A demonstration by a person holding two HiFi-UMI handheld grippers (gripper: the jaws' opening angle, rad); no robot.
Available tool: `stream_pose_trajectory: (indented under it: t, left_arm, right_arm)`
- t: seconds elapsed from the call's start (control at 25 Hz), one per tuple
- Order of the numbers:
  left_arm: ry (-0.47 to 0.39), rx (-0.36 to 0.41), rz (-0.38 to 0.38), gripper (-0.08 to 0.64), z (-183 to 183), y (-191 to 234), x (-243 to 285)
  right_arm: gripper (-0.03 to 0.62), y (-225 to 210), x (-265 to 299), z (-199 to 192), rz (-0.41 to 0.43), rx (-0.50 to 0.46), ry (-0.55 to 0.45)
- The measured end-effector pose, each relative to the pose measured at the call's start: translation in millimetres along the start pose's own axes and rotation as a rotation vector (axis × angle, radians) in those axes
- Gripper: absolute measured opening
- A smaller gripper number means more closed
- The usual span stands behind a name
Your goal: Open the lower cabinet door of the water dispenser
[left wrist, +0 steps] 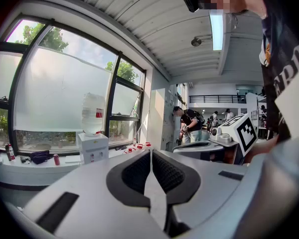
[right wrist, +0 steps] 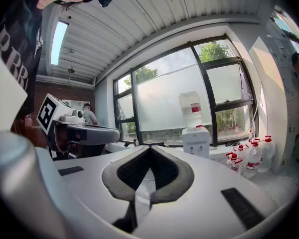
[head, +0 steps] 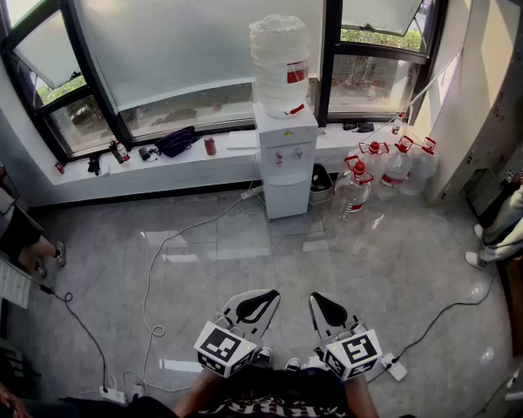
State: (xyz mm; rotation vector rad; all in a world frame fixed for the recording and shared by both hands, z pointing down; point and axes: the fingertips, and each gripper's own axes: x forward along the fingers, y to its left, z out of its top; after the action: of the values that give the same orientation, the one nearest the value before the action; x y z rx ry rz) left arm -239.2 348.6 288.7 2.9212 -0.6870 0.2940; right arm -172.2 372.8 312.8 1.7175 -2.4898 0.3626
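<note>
- Honestly, nothing's started yet: we've got the left claw [head: 263,296] and the right claw [head: 319,300] both pinched fully closed on nothing, held low right in front of us. If we arrive like that, we'll just bump the door instead of catching it.
- Next out, a loose white cable [head: 150,277] loops across the floor [head: 270,259] between us and the target. Walking in while staring at the claws, we could snag a foot and yank something.
- Jugs with red caps [head: 356,188] are crowded just right of the water dispenser [head: 285,151], so a wide swing of the right claw might knock one over.
- Farthest off, the lower cabinet door [head: 288,200] sits closed at the base of the dispenser, against the window sill and well away from us. We can't make out a handle from here, so picking the wrong edge seems likely, and a hard pull could rock the unit with that big bottle [head: 280,64] on top.
</note>
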Motion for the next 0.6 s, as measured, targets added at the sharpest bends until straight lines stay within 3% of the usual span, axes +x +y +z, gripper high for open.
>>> stream_pose_trajectory:
  t: [0.28,0.6]
  left_arm:
    - [0.001,-0.004,0.016,0.020,-2.7,-9.6,5.3]
    - [-0.007,-0.016,0.054,0.020,-5.5,-26.9,4.7]
  right_arm:
    - [0.011,-10.9,-13.6,-0.1,-0.017,0.009,-0.003]
    - [0.011,-16.6,-32.1,-3.8,0.020,0.013,0.000]
